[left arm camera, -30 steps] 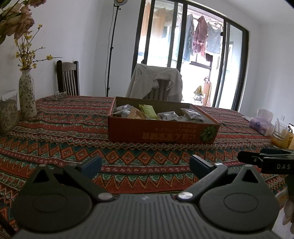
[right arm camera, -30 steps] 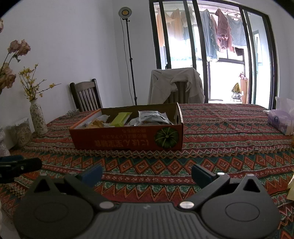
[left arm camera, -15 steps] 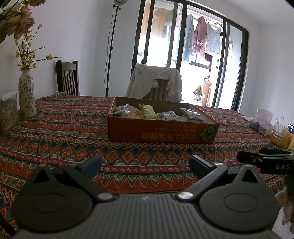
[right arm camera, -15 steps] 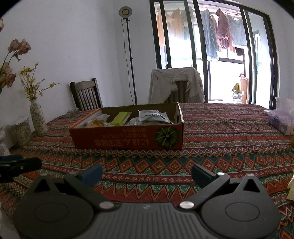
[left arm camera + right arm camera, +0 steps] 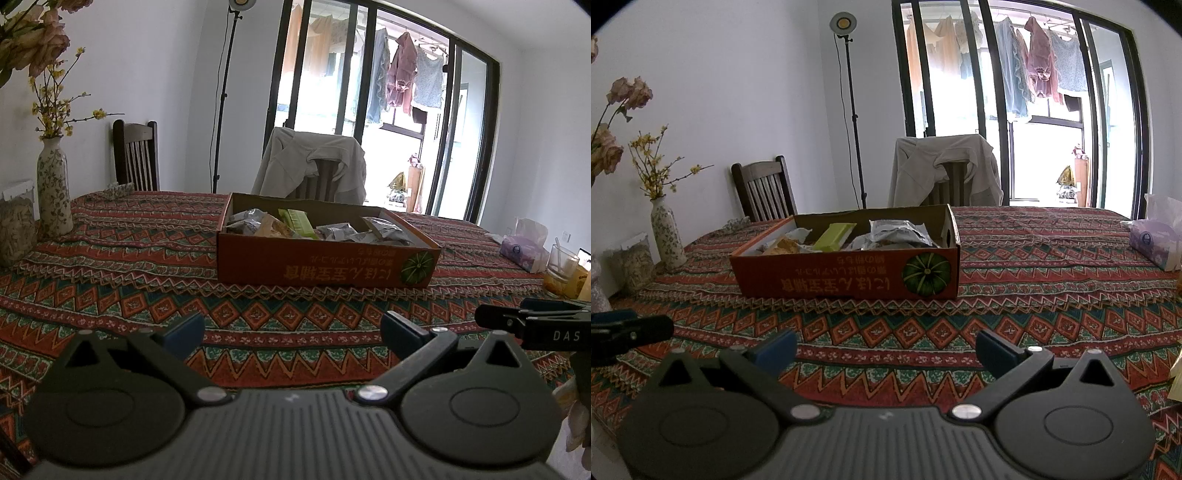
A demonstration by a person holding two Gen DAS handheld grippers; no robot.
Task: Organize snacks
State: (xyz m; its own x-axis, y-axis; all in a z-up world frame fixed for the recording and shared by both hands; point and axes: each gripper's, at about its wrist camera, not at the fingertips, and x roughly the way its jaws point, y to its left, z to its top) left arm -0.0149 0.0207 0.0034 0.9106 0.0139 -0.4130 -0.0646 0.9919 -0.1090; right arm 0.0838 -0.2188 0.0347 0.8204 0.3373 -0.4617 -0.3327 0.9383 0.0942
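An orange cardboard box (image 5: 325, 266) with a pumpkin picture stands on the patterned tablecloth; it also shows in the right wrist view (image 5: 849, 280). Inside lie several snack packets, among them a green bar (image 5: 297, 221) (image 5: 836, 235) and silver packets (image 5: 386, 227) (image 5: 897, 232). My left gripper (image 5: 291, 328) is open and empty, low over the cloth in front of the box. My right gripper (image 5: 886, 347) is open and empty, also in front of the box, to the right of the left one.
A flowered vase (image 5: 53, 194) and a jar (image 5: 14, 230) stand at the left. A tissue pack (image 5: 522, 247) (image 5: 1156, 240) and a glass (image 5: 561, 271) stand at the right. Chairs (image 5: 762, 192) stand behind the table, one draped with a jacket (image 5: 314, 166).
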